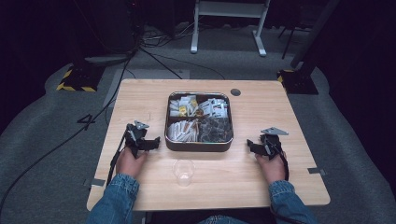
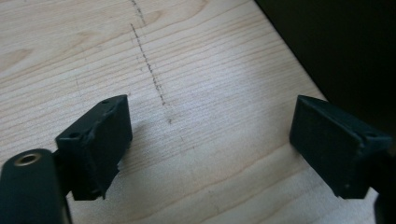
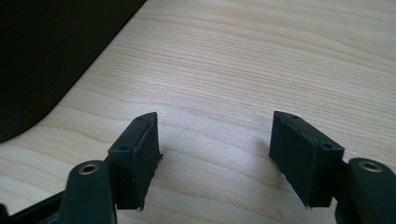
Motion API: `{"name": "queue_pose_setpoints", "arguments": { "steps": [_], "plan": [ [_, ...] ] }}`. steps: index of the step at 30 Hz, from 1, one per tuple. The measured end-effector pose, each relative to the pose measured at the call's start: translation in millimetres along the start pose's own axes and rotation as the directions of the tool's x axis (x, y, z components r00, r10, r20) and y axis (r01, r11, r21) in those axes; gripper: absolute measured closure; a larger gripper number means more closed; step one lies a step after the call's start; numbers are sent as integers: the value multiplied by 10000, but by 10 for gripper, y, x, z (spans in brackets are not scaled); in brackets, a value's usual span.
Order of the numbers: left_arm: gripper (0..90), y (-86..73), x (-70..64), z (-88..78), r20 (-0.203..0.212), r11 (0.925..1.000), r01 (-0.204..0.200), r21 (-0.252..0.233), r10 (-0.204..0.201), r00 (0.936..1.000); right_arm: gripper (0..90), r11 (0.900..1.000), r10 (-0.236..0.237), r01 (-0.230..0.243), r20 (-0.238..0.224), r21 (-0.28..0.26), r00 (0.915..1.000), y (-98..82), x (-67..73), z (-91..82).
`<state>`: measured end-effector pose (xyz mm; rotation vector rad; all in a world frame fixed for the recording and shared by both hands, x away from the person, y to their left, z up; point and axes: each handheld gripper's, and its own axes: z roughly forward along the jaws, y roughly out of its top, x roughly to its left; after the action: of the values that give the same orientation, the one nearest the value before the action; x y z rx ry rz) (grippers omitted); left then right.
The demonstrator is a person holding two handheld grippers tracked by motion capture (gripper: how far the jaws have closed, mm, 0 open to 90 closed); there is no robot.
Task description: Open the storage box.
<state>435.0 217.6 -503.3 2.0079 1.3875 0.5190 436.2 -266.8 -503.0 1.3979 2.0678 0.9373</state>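
Both your hands rest on the wooden table [image 1: 261,186], one on each side of the tin [image 1: 199,145]. Your left gripper [image 1: 150,143] sits just off the tin's left wall, jaws pointing toward it. In the left gripper view, those jaws stand wide apart with bare wood grain between them, nothing held, and the tin's dark side fills the upper right corner. A faint dotted pencil line [image 2: 149,70] runs across the wood ahead of that gripper.

Your right gripper [image 1: 252,146] mirrors it on the other side, near the tin's right wall but apart from it. In the right gripper view, the jaws are spread wide and empty, bare tabletop between them, the tin's dark wall at upper left. Each gripper carries its grey three-cornered plate on top, and cables trail back past your denim sleeves.

The tin sits at the middle of the table, rectangular with rounded corners, split into four compartments. The far ones hold pale packets [image 1: 212,107], some with yellow on them; the near left holds more pale packets, and the near right holds darker pieces too small to make out.

A clear plastic cup [image 1: 183,171] stands upright just in front of the tin, between your two hands, touching neither gripper. A small dark round plug [image 1: 235,92] sits near the table's far edge.
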Motion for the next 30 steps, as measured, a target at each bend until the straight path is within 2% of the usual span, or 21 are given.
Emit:
{"name": "queue_pose_setpoints", "arguments": {
  "steps": [4, 8, 30],
  "plan": [
    [153, -5, 32, -8, 259, 9999, 78, -70, -76, 9996, 309, 10000, -37, 37, -42, 17, 10000, 1, 0, 2],
    [155, -1, -1, -1, 20, 9998, -182, 17, 182, 9998, 307, 10000, -45, 45, -45, 17, 10000, 3, -1, 5],
    [159, -8, -5, -8, 59, 9997, -240, 31, 240, 9997, 266, 10000, -63, 63, -79, 59, 9999, 5, 1, 11]
  ]
}}
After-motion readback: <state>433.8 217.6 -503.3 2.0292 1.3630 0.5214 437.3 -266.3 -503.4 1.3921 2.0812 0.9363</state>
